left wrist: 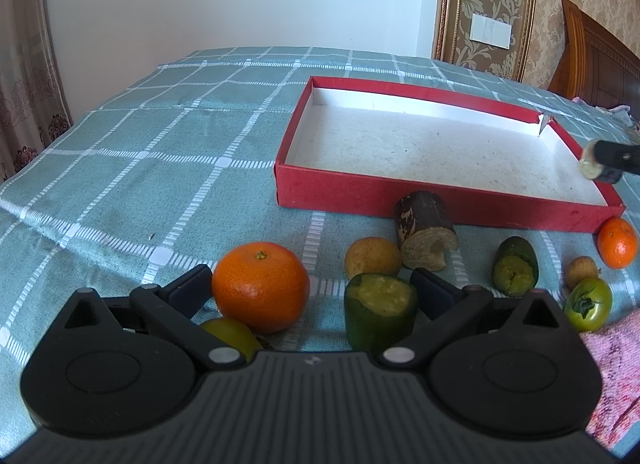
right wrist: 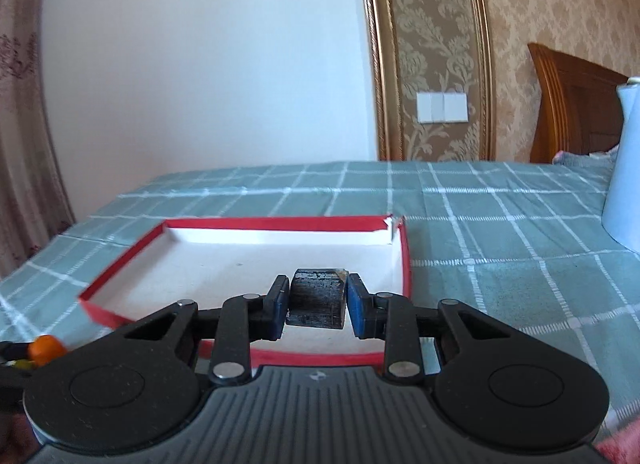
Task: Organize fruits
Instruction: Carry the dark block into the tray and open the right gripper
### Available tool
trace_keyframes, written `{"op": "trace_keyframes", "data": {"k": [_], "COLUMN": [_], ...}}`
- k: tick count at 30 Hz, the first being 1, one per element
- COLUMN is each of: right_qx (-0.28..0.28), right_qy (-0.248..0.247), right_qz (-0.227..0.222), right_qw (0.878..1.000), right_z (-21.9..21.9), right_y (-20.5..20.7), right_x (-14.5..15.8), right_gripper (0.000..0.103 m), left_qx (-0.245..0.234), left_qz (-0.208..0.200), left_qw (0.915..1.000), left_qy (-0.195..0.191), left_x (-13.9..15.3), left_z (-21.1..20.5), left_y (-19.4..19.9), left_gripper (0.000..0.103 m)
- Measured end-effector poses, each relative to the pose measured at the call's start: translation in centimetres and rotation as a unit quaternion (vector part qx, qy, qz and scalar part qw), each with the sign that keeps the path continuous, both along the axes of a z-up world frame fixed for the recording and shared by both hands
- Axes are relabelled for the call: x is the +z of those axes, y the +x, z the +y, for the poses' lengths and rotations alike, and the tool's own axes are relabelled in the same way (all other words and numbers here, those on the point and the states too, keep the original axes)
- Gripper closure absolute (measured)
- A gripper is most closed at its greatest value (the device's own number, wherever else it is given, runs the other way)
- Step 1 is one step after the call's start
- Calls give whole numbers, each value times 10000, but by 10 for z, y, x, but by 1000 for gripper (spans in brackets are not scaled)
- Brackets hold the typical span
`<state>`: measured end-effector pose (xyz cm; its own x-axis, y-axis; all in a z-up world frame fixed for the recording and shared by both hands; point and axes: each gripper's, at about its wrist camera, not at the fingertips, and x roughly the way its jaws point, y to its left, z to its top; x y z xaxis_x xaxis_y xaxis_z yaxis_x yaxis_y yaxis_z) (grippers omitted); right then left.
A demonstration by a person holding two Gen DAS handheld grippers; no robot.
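Soft daylight is filling both views evenly, casting faint shadows inside the red box point(left wrist: 448, 206). Fisheye bending is curving the curtain point(left wrist: 24, 64) and wall frame point(right wrist: 384, 64) at the edges; corners are vignetting black.

A red tray point(left wrist: 320, 188) with white inside sits on teal cloth point(left wrist: 160, 136) checked white.

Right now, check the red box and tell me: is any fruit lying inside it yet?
No. In the left wrist view the red box shows only its bare white floor; the large orange sits outside on the cloth.
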<state>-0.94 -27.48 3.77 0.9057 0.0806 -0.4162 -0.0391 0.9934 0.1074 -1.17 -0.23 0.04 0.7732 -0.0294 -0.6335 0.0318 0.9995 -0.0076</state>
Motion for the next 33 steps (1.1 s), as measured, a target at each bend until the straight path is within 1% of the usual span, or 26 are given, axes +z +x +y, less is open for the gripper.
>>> {"op": "trace_keyframes", "data": {"k": [6, 7, 8, 9, 11, 12, 14, 16, 18, 21, 23, 25, 27, 28, 29, 31, 33], "right_qx": [-95, -174, -248, -277, -325, -355, -377, -387, -388, -442, -440, -453, -439, -447, -450, -468, -545], "right_qy": [-60, -53, 0, 80, 218, 256, 337, 370, 432, 811, 1166, 1306, 1422, 1482, 1522, 1642, 1704], "right_qz": [355, 402, 318, 168, -71, -153, -330, -471, -511, -513, -491, -500, -408, -356, -303, -158, -122], "right_qw": [9993, 9990, 9992, 9994, 9992, 9989, 9982, 9975, 9970, 9944, 9910, 9891, 9880, 9873, 9869, 9852, 9838], "right_z": [-4, -5, -8, -11, -18, -20, -26, -31, -36, -47, -54, -59, -62, -64, -66, -69, -71], "right_y": [20, 19, 14, 6, -13, -23, -46, -67, -79, -93, -95, -95, -92, -90, -89, -84, -84], "right_x": [-19, -20, -19, -18, -17, -16, -19, -23, -27, -36, -38, -39, -40, -41, -43, -47, -49], "right_gripper": [72, 65, 58, 56, 44, 42, 35, 35, 34, 34, 32, 29, 28, 28, 27, 27, 27], "left_qx": [-2, -4, -3, 0, 42, 87, 42, -83, -283, -549, -544, -522, -491, -491, -514, -514, -516], "left_qz": [4, 2, 1, 1, -26, -99, -405, -788, -1159, -1476, -1510, -1496, -1430, -1380, -1317, -1235, -1251], "left_qw": [10000, 10000, 10000, 10000, 10000, 9999, 9991, 9968, 9929, 9875, 9870, 9873, 9884, 9891, 9899, 9910, 9907], "left_qy": [11, 3, -1, -6, -9, -25, -97, -51, -14, 22, 107, 150, 150, 145, 123, 104, 109], "left_x": [0, 0, 0, 0, 0, 1, 5, 11, 18, 25, 26, 24, 20, 19, 18, 14, 11], "left_z": [0, 1, 1, 1, 2, 4, 6, 7, 7, 5, 2, -1, 0, -1, -2, -3, -3], "left_y": [0, 0, 0, 0, -2, -5, -16, -33, -51, -71, -77, -80, -80, -79, -79, -79, -84], "left_gripper": [0, 0, 0, 0, 0, 0, 0, 0, 0, 0, 0, 0, 4, 12, 16, 16, 16]}}
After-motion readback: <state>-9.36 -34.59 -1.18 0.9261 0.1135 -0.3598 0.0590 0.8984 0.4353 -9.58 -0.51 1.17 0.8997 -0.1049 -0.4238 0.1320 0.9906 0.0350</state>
